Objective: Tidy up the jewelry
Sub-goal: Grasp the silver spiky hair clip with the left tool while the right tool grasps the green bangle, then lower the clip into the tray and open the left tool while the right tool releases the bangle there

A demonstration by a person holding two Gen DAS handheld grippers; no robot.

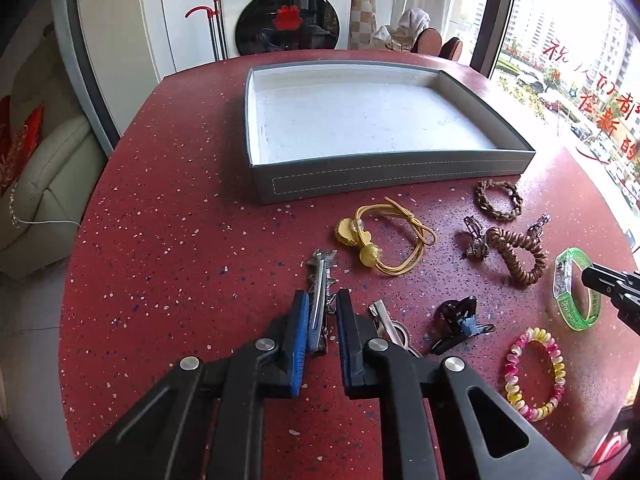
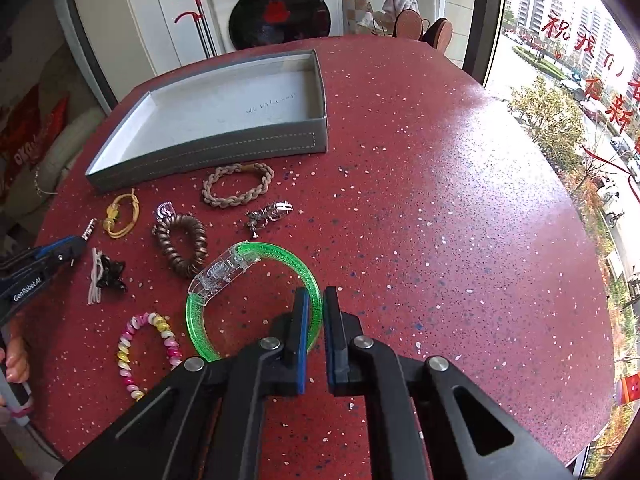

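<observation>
On the red speckled table stands an empty grey tray (image 1: 396, 170) with a white floor; it also shows in the right wrist view (image 2: 208, 152). My left gripper (image 1: 323, 300) is open, its fingers either side of a silver hair clip (image 1: 320, 280) that lies on the table. My right gripper (image 2: 316, 300) is partly open, straddling the rim of a green glitter bangle (image 2: 256, 250), not clamped. The bangle (image 1: 576, 292) and the right gripper's tip (image 1: 608, 284) show at the right of the left wrist view.
Loose on the table: a yellow cord tie (image 1: 384, 240), a braided brown band (image 1: 498, 200), a brown spiral tie (image 1: 520, 256), a dark claw clip (image 1: 456, 320), a pink-yellow spiral bracelet (image 1: 534, 372), a silver brooch (image 2: 268, 212). A washing machine (image 1: 286, 8) stands behind.
</observation>
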